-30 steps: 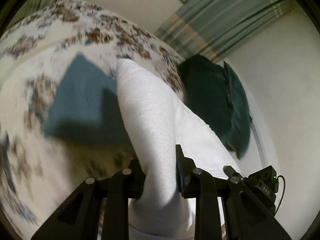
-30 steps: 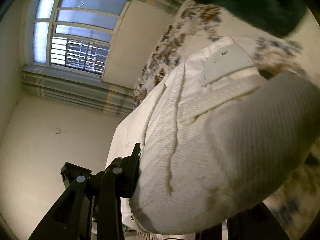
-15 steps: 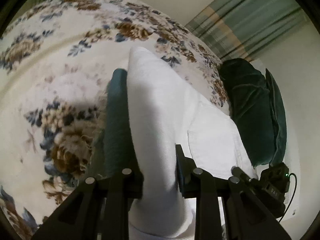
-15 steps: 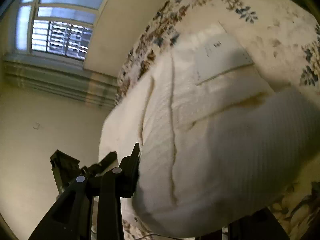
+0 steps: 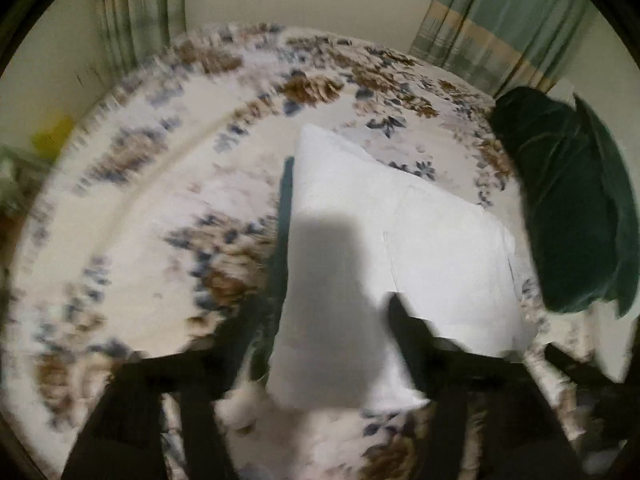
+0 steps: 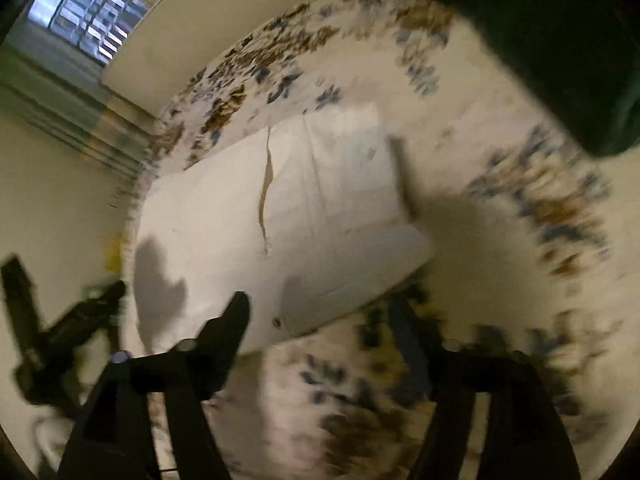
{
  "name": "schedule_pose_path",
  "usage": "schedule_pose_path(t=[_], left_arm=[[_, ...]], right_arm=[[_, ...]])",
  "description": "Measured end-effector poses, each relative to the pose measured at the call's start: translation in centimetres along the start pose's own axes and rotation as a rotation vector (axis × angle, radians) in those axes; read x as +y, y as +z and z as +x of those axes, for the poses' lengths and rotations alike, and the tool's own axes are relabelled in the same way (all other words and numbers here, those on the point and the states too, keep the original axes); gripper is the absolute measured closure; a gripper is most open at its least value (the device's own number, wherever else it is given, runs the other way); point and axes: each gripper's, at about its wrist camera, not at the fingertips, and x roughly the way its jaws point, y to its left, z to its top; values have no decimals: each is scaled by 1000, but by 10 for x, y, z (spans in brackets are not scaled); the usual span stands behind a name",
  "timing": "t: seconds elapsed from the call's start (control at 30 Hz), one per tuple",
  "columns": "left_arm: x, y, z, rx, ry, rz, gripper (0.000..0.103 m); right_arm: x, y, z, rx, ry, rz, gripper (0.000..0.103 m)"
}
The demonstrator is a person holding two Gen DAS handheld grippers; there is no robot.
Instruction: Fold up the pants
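Observation:
The white pants [image 5: 384,248] lie folded flat on the floral bedspread [image 5: 160,208], with a teal layer showing along their left edge. They also show in the right wrist view [image 6: 256,220]. My left gripper [image 5: 324,320] is open just above their near end, holding nothing. My right gripper [image 6: 320,312] is open over their near edge, also empty. The left gripper [image 6: 68,328] shows blurred at the left of the right wrist view.
A dark green pillow [image 5: 568,208] lies to the right of the pants, and shows at the top right of the right wrist view [image 6: 540,32]. Green curtains [image 5: 508,20] and a window [image 6: 92,12] stand beyond the bed. A yellow object [image 5: 52,136] sits off the bed's left side.
Both grippers opened and let go of the white pants, which now lie flat on the bed. Both grippers pulled back and up from the fabric.

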Motion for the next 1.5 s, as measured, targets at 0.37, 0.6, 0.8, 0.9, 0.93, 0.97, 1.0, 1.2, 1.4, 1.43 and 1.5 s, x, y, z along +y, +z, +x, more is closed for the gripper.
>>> schedule_pose_path(t=[0.37, 0.6, 0.8, 0.9, 0.93, 0.97, 1.0, 1.2, 1.4, 1.43, 1.5], left_arm=[[-72, -46, -157, -171, 179, 54, 10], [-108, -90, -259, -257, 175, 54, 10], [-129, -129, -341, -320, 168, 50, 10], [-138, -147, -376, -347, 167, 51, 10], [-141, -153, -388, -357, 170, 50, 10], [-143, -157, -397, -364, 167, 49, 10], [-145, -162, -410, -375, 171, 51, 10], [-151, -184, -460, -420, 162, 54, 10], [-153, -201, -491, -444, 162, 56, 10], [-155, -205, -495, -446, 164, 61, 10], [-155, -212, -500, -450, 160, 58, 10]], right_arm=[[35, -41, -190, -208, -231, -227, 1], [42, -93, -323, -307, -197, -269, 1], [42, -148, -431, -383, -159, -327, 1], [43, -173, -479, -421, -141, -353, 1], [43, -180, -491, -431, -136, -358, 1], [44, -187, -507, -443, -131, -366, 1], [44, -196, -525, -461, -128, -374, 1], [44, -235, -602, -522, -130, -385, 1], [46, -263, -650, -543, -119, -384, 1], [47, -263, -653, -548, -120, -388, 1], [49, -269, -664, -562, -115, -390, 1]])
